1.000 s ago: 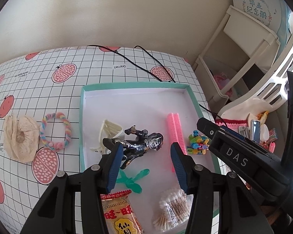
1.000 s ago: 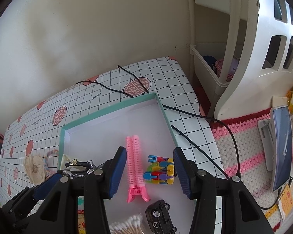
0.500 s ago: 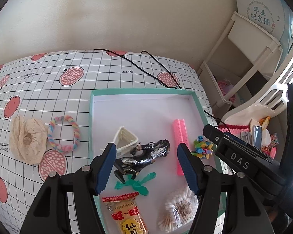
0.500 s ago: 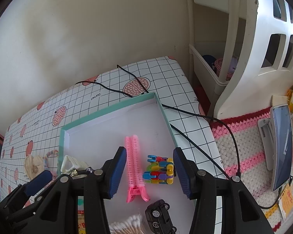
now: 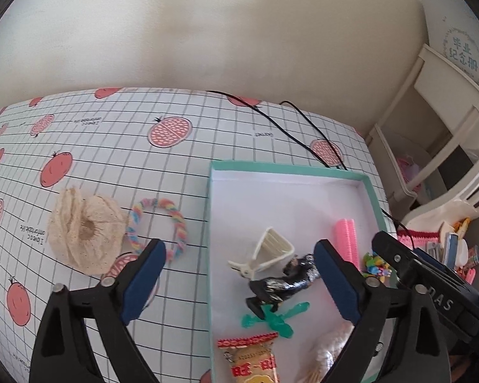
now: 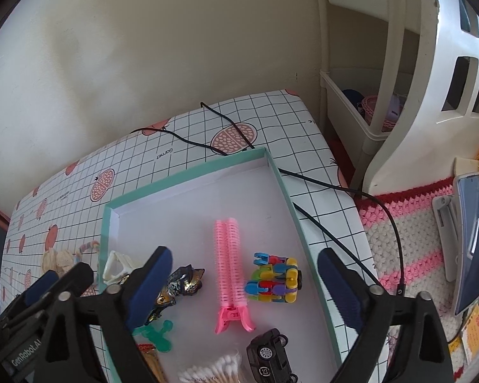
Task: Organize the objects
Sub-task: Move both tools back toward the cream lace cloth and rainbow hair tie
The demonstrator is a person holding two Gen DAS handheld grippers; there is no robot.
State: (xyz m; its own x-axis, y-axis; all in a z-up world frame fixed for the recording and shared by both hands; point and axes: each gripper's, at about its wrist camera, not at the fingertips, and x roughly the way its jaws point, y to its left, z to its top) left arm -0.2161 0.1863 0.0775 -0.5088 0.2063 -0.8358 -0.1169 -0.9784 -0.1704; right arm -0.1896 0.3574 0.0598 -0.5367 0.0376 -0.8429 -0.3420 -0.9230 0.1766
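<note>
Both grippers have just been opening and hold nothing. The left gripper (image 5: 238, 279) has its fingers spread wide across the teal tray's (image 5: 210, 223) left wall. The dark figurine (image 5: 282, 282) lies inside, near the right finger, apparently released for sorting. The rainbow hair tie (image 5: 156, 223) waits on the counter (image 5: 111, 146), beyond the left finger. The right gripper (image 6: 244, 282) brackets the pink hair clip (image 6: 230, 271).

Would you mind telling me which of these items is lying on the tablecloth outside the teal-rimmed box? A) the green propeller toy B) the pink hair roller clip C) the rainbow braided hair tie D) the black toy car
C: the rainbow braided hair tie lies on the checked tablecloth left of the teal-rimmed box, beside a beige scrunchie; the other three sit inside the box.
</note>
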